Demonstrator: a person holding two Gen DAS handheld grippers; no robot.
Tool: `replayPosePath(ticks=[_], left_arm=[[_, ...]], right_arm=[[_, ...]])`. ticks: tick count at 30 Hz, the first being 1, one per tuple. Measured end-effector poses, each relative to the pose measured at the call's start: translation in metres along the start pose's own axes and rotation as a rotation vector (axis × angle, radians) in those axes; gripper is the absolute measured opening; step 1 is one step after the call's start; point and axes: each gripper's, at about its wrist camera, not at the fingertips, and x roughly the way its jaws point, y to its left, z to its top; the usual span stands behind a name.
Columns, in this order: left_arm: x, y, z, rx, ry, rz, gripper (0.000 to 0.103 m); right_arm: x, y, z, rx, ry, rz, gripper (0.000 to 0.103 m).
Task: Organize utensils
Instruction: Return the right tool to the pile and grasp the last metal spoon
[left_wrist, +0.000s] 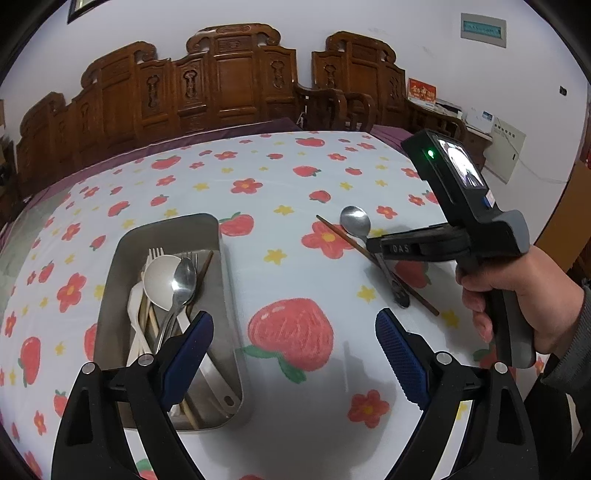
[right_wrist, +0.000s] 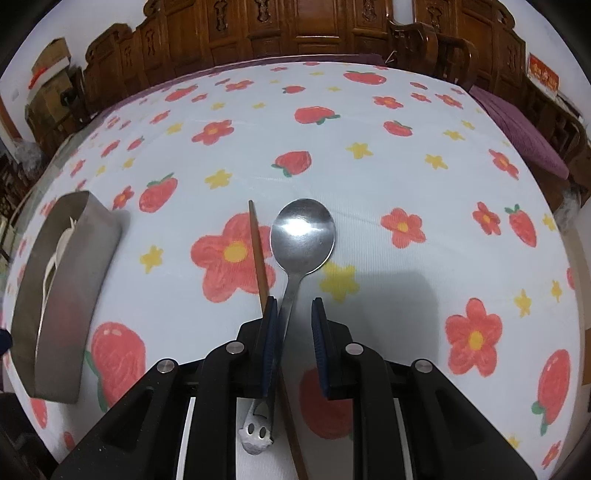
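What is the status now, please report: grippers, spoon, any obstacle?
Left gripper open, empty, beside tray. Right gripper straddles spoon handle, not clamped. Chopstick lies against spoon, crossing under it.

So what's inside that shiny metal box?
The metal box holds a steel spoon, a big pale ladle-like spoon, forks, white plastic utensils and a brown chopstick. The left gripper's fingers hide the handle ends, and whatever lies underneath is covered.
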Motion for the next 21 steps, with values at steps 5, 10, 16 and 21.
replayPosePath(ticks=[5,10,16,21], left_arm=[[0.003,-0.003,-0.002,0.009,0.008,0.002,0.086],[0.003,-0.004,-0.002,0.009,0.009,0.001,0.086],[0.005,-0.007,-0.003,0.021,0.016,0.005,0.086],[0.005,-0.015,-0.002,0.025,0.013,0.005,0.086]], right_arm=[[0.001,0.0,0.006,0.012,-0.003,0.015,0.021],[0.007,-0.002,0.01,0.021,0.012,0.007,0.02],[0.01,0.001,0.012,-0.003,0.043,-0.043,0.008],[0.006,-0.006,0.008,-0.019,0.046,-0.063,0.007]])
